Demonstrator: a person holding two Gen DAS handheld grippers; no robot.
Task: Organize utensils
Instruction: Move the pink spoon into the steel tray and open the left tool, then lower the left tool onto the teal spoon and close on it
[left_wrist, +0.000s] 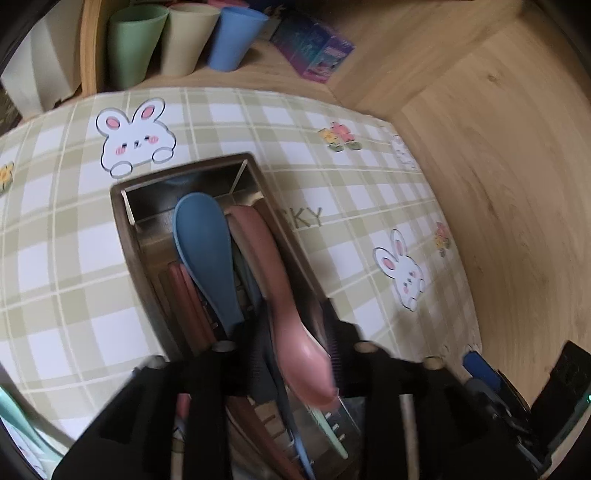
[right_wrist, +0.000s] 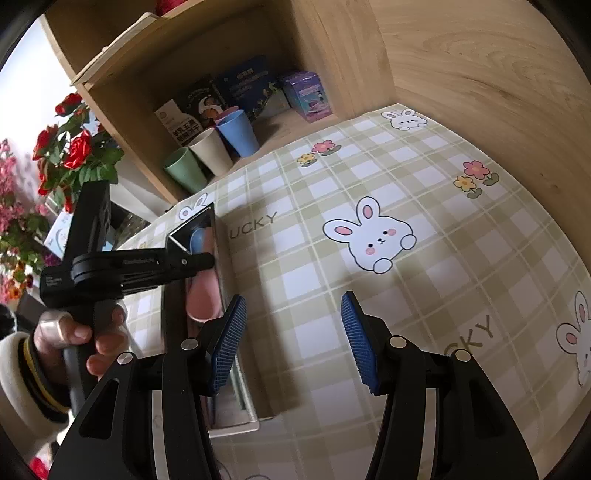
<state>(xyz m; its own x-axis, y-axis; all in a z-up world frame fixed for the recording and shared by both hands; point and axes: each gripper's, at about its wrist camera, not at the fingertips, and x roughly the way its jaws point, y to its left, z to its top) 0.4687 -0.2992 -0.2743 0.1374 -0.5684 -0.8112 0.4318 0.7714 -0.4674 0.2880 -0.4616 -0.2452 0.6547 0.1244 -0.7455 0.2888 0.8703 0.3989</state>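
A metal utensil tray lies on the checked bunny tablecloth. In it are a blue spoon, reddish chopsticks and other utensils near the camera. My left gripper hangs over the tray with its jaws apart. A blurred pink spoon lies between them, bowl toward the camera, and the pads do not press on it. The right wrist view shows the left gripper over the tray and the pink spoon. My right gripper is open over the cloth, holding nothing.
Green, beige and blue cups stand in a wooden shelf behind the tray, with boxes beside them. A wooden wall bounds the table on the right. Flowers stand at far left. A hand holds the left gripper.
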